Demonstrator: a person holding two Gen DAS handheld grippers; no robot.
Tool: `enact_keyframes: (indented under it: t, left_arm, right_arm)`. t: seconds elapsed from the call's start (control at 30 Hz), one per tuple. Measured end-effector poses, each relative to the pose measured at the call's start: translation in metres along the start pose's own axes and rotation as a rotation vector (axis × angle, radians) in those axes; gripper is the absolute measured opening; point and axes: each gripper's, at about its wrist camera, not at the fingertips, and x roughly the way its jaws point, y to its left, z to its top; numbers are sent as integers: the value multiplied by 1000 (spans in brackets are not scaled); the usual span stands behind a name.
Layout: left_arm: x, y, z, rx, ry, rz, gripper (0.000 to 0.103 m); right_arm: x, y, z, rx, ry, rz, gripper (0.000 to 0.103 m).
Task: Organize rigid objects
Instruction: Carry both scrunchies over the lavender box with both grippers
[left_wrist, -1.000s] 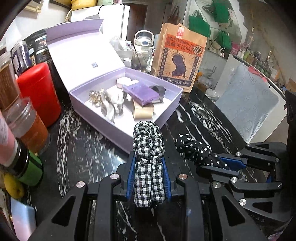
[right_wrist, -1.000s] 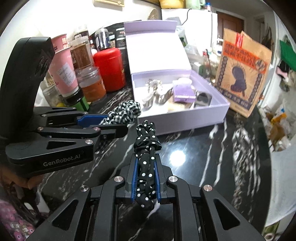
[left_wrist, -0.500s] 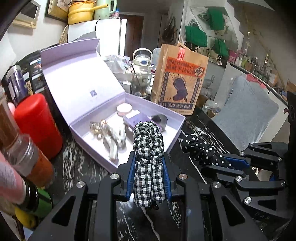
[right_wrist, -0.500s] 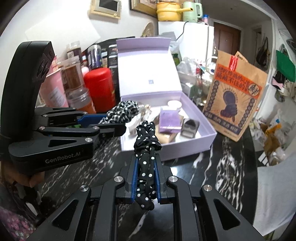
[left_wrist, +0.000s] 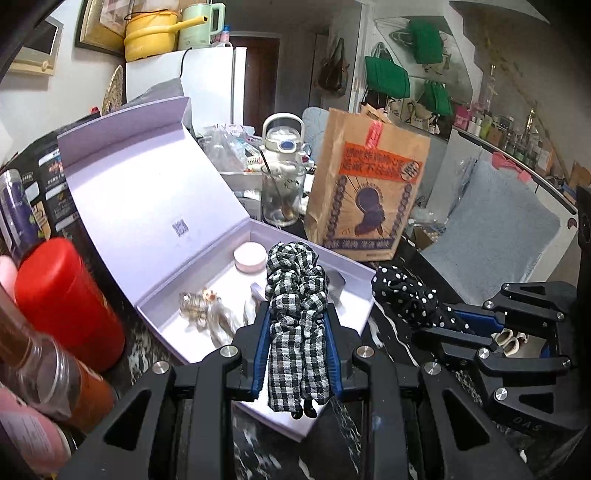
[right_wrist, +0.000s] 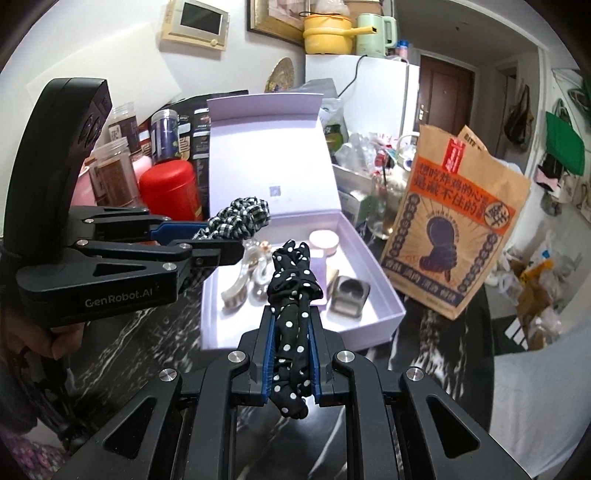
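Since the lilac box (left_wrist: 334, 266) is clearly where small stuff gets collected, the checked scrunchie (left_wrist: 297, 314) is being held out over its near edge in the left wrist view. It's pinched between the blue pads of the left gripper (left_wrist: 295, 354), bunched lengthwise, so the loose ends hang down and the top pokes forward. Clips (left_wrist: 201, 308) and a pink pot (left_wrist: 250, 257) are already laid inside, which probably explains why the lid is left propped open. Off to the side the right gripper (left_wrist: 454, 319) can be seen with the dotted scrunchie (left_wrist: 404, 297), parked just outside the box wall. A red can (left_wrist: 62, 302) is crowded right against the box.

In the right wrist view, the dotted scrunchie (right_wrist: 293, 306) is squeezed in the right gripper (right_wrist: 291, 363), jaws pressed tight on the fabric. It's held above the dark table (right_wrist: 436, 354), near the box (right_wrist: 391, 317) front, not over it yet by the look of things. The left gripper (right_wrist: 207, 243) is seen side-on, its scrunchie (right_wrist: 240, 216) carried higher and nearer the box. Both pieces seem lined up for dropping in, though that's a guess.
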Motion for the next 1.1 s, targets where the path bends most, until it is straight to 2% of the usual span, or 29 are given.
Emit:
enact_keyframes:
  t: [0.3, 0.77, 1.0, 1.1]
  left_arm:
    - [15, 14, 29, 4, -30, 25, 26]
    - [57, 38, 59, -86, -43, 40, 26]
    - [79, 49, 57, -94, 1, 58, 26]
    - [88, 62, 51, -131, 35, 69, 26]
  right_arm:
    - [15, -16, 26, -23, -15, 7, 16]
    - [57, -46, 59, -16, -12, -24, 16]
    - [88, -58, 60, 37, 20, 37, 16]
    - [98, -61, 60, 51, 35, 53, 16]
